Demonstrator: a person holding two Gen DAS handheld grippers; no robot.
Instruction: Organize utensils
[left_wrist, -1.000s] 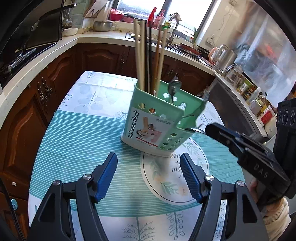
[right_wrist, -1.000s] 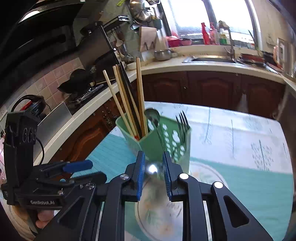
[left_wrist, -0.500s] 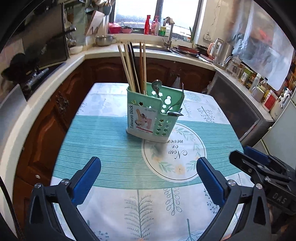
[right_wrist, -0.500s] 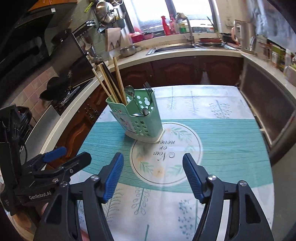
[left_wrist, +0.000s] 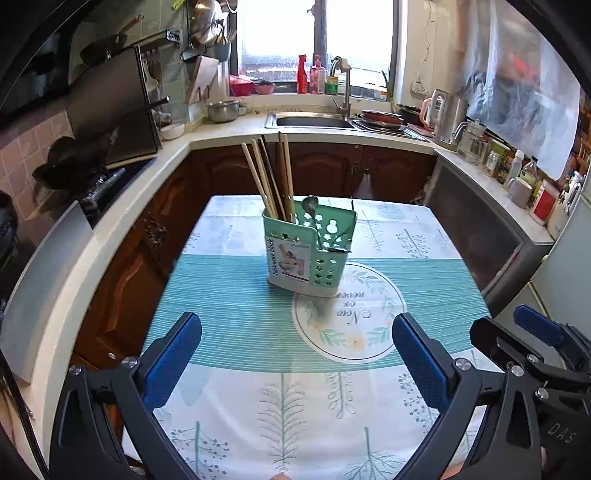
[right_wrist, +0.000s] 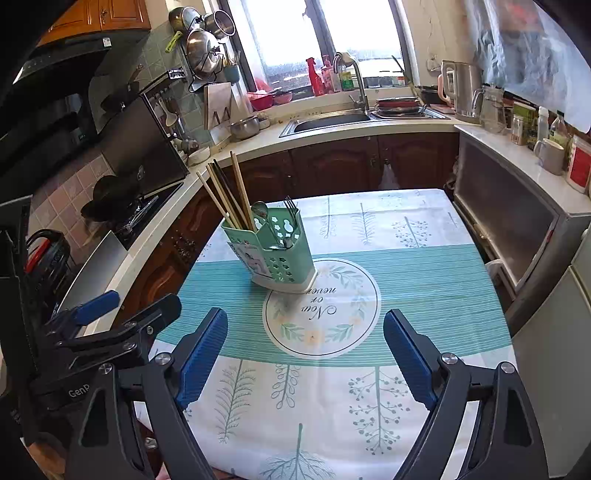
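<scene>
On tablecloth, upright green caddy

The desk wore a tablecloth of white leaf-print bands around a teal striped band, with a round wreath emblem (its lettering upside down to the cameras). A green utensil caddy stood upright on the cloth, overlapping the emblem's far edge.
</scene>
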